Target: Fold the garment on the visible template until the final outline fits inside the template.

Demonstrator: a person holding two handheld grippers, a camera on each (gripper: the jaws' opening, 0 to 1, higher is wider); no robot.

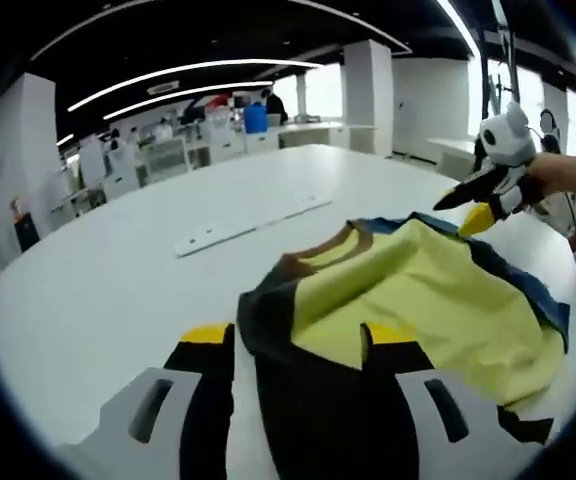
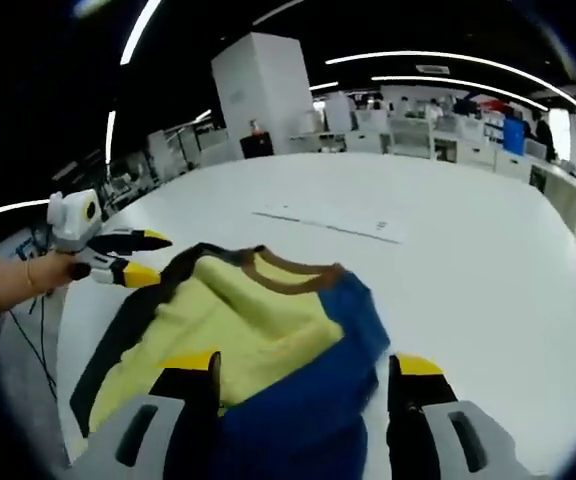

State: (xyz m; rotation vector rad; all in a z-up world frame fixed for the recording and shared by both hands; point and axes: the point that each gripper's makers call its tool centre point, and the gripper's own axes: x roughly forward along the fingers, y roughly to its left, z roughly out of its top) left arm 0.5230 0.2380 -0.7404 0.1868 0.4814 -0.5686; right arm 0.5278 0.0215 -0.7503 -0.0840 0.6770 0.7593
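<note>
A garment (image 1: 428, 290) in yellow, black and blue with a brown collar (image 1: 318, 255) lies bunched on the white table (image 1: 118, 290). In the left gripper view my left gripper (image 1: 298, 335) stands open, its jaws wide apart with the black part of the garment lying between them. My right gripper (image 1: 465, 208), held by a hand, is open at the garment's far right edge. In the right gripper view the garment (image 2: 258, 320) shows its blue part between the jaws of my open right gripper (image 2: 305, 365). The left gripper (image 2: 146, 257) hovers open at the garment's left edge.
A long white strip (image 1: 248, 225) lies flat on the table beyond the garment, also seen as a thin strip (image 2: 328, 225) in the right gripper view. The table's edge (image 2: 63, 330) runs close by the garment. Desks and white pillars stand in the background.
</note>
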